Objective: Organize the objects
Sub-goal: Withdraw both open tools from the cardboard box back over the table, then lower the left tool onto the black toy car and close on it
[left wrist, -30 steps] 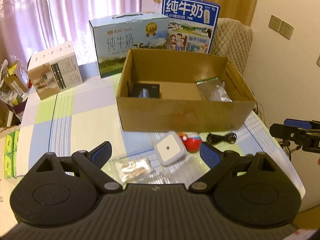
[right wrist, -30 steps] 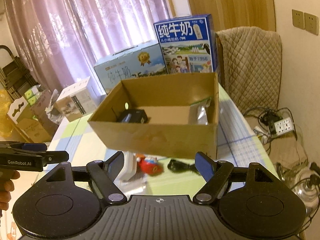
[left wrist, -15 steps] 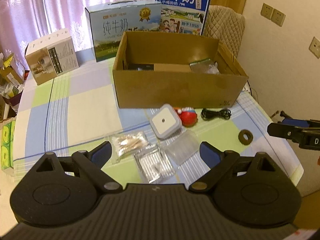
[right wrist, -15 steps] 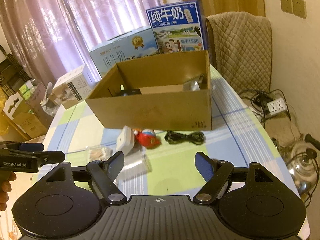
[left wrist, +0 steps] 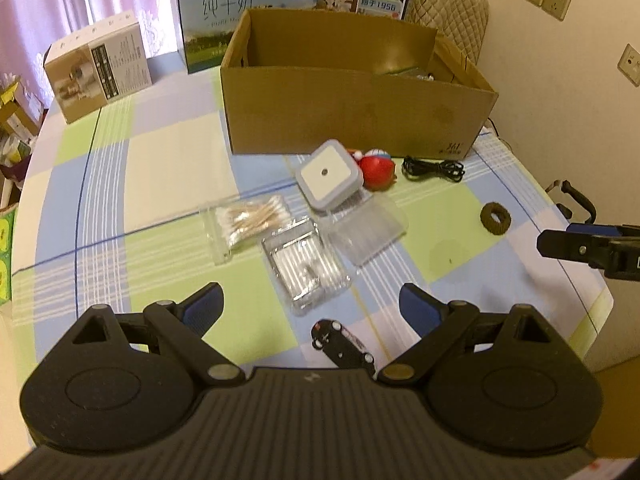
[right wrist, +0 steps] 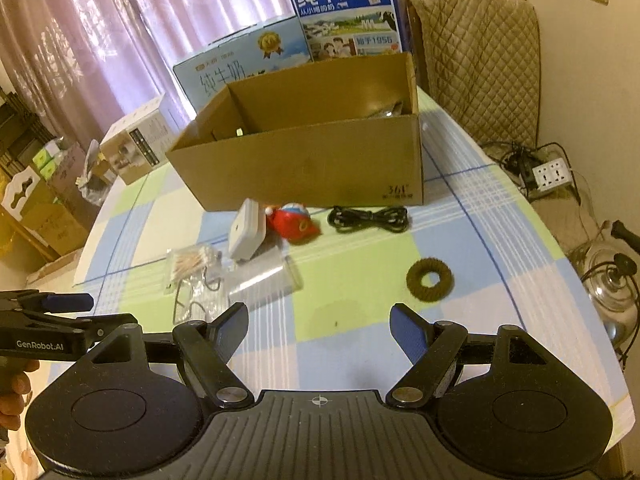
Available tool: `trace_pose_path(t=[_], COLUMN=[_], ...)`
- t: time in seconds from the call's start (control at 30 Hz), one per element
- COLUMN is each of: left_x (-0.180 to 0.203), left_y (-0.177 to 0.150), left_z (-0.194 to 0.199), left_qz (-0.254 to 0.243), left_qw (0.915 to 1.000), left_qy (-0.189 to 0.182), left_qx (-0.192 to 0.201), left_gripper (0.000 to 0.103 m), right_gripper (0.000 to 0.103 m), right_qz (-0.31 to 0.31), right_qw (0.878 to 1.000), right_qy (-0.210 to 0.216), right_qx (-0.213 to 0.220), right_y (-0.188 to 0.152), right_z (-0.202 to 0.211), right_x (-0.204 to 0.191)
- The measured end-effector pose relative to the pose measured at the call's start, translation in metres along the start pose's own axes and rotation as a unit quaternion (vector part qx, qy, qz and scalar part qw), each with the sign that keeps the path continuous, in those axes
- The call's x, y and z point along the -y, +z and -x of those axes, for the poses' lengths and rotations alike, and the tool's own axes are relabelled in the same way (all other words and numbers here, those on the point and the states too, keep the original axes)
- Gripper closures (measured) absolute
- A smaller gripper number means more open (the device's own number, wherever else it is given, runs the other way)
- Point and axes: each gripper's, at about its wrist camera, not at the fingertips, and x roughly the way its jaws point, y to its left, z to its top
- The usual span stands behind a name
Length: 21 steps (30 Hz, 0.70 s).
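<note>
Pulling back from the cardboard box [left wrist: 352, 116], I now have both claws, left claw [left wrist: 310, 300] and right claw [right wrist: 318, 320], released and empty above the counter [left wrist: 168, 168], with the toy car [left wrist: 344, 346] just beneath my left claw, likely next.

Cartons: three [left wrist: 248, 12]; clear packets: three [left wrist: 306, 268].

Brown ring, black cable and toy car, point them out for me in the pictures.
brown ring [right wrist: 430, 279], right wrist view, on its knobbly band, left of the hole.
black cable [right wrist: 368, 218], right wrist view, on the middle of the coiled bundle.
toy car [left wrist: 340, 342], left wrist view, on its dark roof.
</note>
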Motion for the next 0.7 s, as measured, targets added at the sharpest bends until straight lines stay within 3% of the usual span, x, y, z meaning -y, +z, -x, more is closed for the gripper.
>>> trace_pose_path(t=[0.37,0.7], left_x=[0.001,0.002], left_y=[-0.024,-0.039], left_z=[-0.02,-0.045], left_qz=[-0.005,0.015], left_qw=[0.9996,0.9978], left_qy=[-0.005,-0.018], left_qx=[-0.027,-0.062], left_gripper=[0.011,0.019], right_gripper=[0.028,0.028], right_qz=[0.001,-0.011], right_qw=[0.999,0.998], right_qy=[-0.014,-0.024], right_qx=[-0.03,-0.054], right_y=[-0.017,-0.026], right_z=[-0.015,-0.027], right_x=[0.004,0.017])
